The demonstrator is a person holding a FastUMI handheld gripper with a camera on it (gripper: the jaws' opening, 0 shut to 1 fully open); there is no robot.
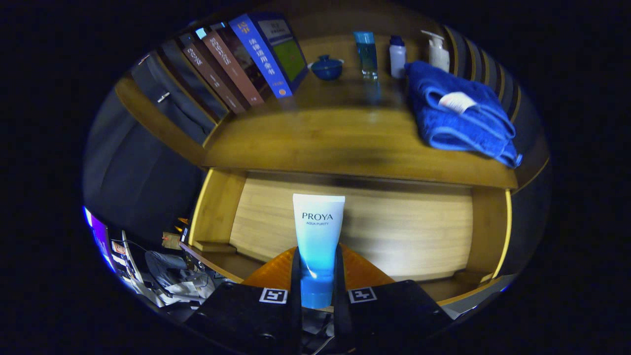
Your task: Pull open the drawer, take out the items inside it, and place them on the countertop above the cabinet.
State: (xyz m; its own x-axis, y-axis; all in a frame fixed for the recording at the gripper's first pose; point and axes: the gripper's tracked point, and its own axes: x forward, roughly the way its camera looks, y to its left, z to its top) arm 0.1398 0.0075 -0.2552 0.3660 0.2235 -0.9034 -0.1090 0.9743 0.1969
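Note:
My gripper [316, 276] is shut on a white and light-blue cosmetic tube [318, 231], both fingers pressing its lower part near the blue cap. The tube stands upright between the fingers, held over the open wooden drawer [394, 231], whose pale bottom board shows behind it. Beyond the drawer lies the wooden countertop [335, 143] of the cabinet.
On the countertop a folded blue towel [458, 116] lies at the right. Several leaning books [236, 64] stand at the back left. A blue lidded bowl [327, 67], a blue bottle [366, 54], a small white bottle [397, 56] and a pump bottle [438, 49] line the back.

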